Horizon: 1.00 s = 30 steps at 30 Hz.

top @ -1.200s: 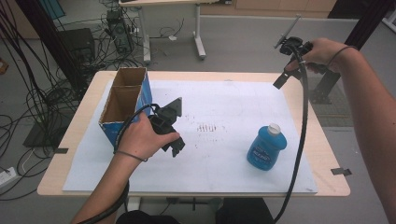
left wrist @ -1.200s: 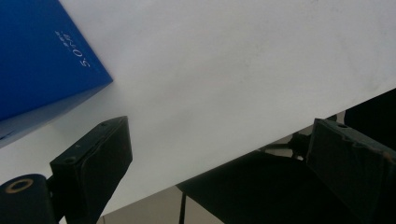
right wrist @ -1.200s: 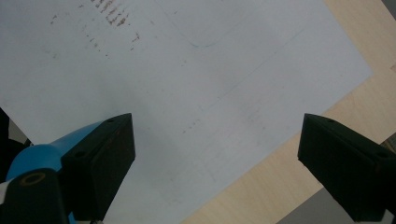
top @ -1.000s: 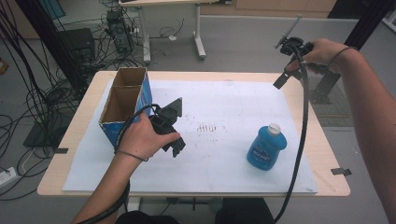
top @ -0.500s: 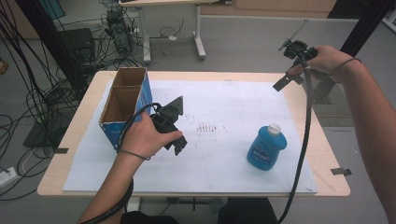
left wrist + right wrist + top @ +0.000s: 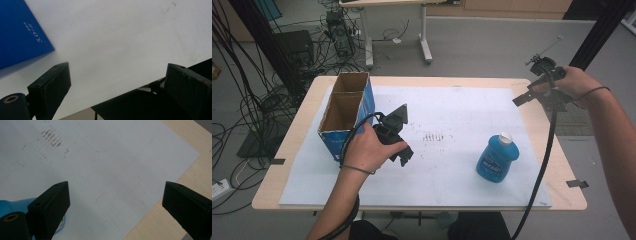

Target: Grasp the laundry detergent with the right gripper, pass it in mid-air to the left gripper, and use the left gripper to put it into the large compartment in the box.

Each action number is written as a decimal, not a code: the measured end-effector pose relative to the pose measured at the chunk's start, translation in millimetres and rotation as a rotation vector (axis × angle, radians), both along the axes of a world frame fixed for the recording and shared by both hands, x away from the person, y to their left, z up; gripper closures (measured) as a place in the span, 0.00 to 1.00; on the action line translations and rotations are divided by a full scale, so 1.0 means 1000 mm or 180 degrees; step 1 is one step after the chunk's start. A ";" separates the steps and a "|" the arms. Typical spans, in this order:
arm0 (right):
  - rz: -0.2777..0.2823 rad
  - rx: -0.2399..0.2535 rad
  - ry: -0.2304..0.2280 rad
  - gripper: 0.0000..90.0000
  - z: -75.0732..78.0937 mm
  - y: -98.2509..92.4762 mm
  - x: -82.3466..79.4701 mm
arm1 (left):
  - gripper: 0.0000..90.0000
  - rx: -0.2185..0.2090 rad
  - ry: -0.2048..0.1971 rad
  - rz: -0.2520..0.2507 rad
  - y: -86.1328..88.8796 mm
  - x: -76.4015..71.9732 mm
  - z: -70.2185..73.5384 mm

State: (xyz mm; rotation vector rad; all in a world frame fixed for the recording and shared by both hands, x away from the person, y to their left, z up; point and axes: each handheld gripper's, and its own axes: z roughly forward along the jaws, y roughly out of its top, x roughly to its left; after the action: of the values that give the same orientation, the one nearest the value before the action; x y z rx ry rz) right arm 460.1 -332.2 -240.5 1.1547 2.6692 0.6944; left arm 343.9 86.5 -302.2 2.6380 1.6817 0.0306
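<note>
At the left of the table [image 6: 287,150] stands an open cardboard box [image 6: 343,112] with blue sides and two compartments, resting on the white sheet [image 6: 452,115] that covers most of the top. Just beside its near corner the person's left hand [image 6: 367,147] wraps around the left gripper [image 6: 404,156], forearm coming up from the bottom edge, wrist bent so the tool points down and toward the near side, low over the sheet. In the left gripper view its jaws stand wide apart with nothing between them, the blue wall of the box at the upper left. Toward the right of the sheet, near its front, the blue bottle [image 6: 497,159] with a white cap stands upright and untouched, well apart from both tools. Farther right, the right arm stretches in from the lower right edge, and the right hand [image 6: 574,85] holds the right gripper [image 6: 523,99] raised above the table's far right corner, tilted down toward the sheet. Its jaws have just been opening and gape wide, empty, with the bottle at the lower left of the right gripper view.
</note>
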 end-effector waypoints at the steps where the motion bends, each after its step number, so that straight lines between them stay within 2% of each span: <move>1: -0.0005 0.0031 -0.0020 0.08 -0.001 -0.001 -0.002 | 0.08 -0.0013 -0.0002 0.0009 0.001 0.000 0.000; 6: -0.0044 0.0070 -0.0090 0.09 -0.006 -0.007 -0.010 | 0.09 -0.0089 -0.0029 0.0072 0.004 -0.001 -0.003; 9: -0.0066 0.0120 -0.0122 0.09 -0.010 -0.009 -0.016 | 0.10 -0.0098 -0.0040 0.0071 0.005 -0.001 -0.004; 13: -0.0082 0.0112 -0.0194 0.08 -0.017 -0.010 -0.027 | 0.10 -0.0087 -0.0106 0.0098 0.005 -0.002 -0.005; 16: -0.0088 0.0166 -0.0252 0.08 -0.027 -0.013 -0.034 | 0.09 -0.0094 -0.0084 0.0128 0.003 -0.001 -0.008; 22: -0.0147 0.0210 -0.0318 0.08 -0.038 -0.020 -0.043 | 0.10 -0.0101 -0.0067 0.0071 -0.004 0.000 -0.015; 25: -0.0145 0.0216 -0.0363 0.08 -0.041 -0.025 -0.046 | 0.10 -0.0112 -0.0059 0.0079 -0.005 0.000 -0.018; 30: -0.0192 0.0332 -0.0458 0.07 -0.044 -0.030 -0.051 | 0.10 -0.0102 -0.0046 0.0116 -0.001 -0.001 -0.023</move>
State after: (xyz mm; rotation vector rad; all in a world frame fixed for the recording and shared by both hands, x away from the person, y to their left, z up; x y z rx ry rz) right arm 409.1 -362.2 -284.6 1.1574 2.4957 0.8801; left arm 342.9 85.5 -324.8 2.5778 1.7108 0.0228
